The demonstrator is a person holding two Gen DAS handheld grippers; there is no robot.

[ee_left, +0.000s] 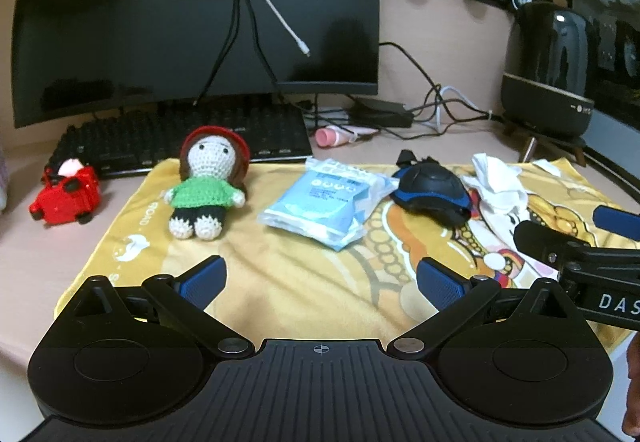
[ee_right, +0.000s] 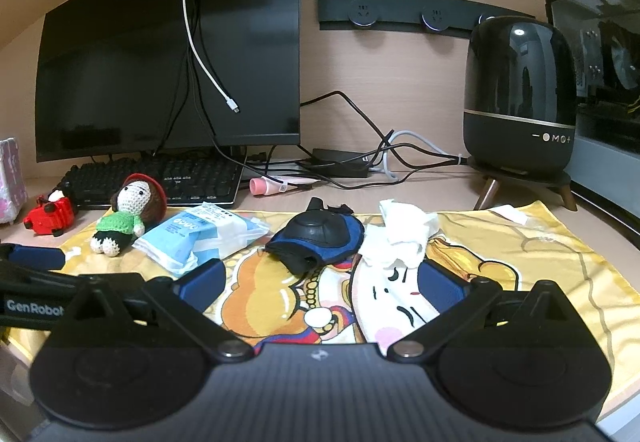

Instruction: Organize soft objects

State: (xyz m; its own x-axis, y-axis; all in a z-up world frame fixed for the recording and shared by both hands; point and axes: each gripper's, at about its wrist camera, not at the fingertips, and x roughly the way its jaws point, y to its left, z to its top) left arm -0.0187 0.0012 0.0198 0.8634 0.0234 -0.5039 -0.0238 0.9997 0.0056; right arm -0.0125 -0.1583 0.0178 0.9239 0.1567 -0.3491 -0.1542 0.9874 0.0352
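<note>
Left wrist view looks over a yellow cartoon-print cloth [ee_left: 304,282] spread on the tabletop [ee_left: 24,242]. The left tool [ee_left: 320,280] hangs low over the near part of the cloth with its blue-padded fingers [ee_left: 204,278] spread wide and nothing between them. Four soft things lie in a row along the far half of the cloth: a crocheted doll [ee_left: 206,182] in a green top and red hat sits at the left, a pale blue tissue pack [ee_left: 320,202] lies just right of it, a black and blue knee pad [ee_left: 434,190] comes next, touching the pack's edge, and a crumpled white cloth [ee_left: 498,182] rests against the pad's right side.

From the right wrist view, the right tool [ee_right: 320,282] is also wide apart and empty, poised above the cartoon print, nearer the knee pad [ee_right: 320,238] and the white cloth [ee_right: 404,238] than the doll [ee_right: 124,214]. The left tool's arm shows at that view's left edge.

Behind the yellow cloth stand a dark monitor [ee_left: 192,22] and a black keyboard [ee_left: 192,138]. A red toy car [ee_left: 66,196] sits on the bare tabletop left of the cloth, and a black rounded appliance [ee_right: 520,98] on a small stand is at the right rear.
</note>
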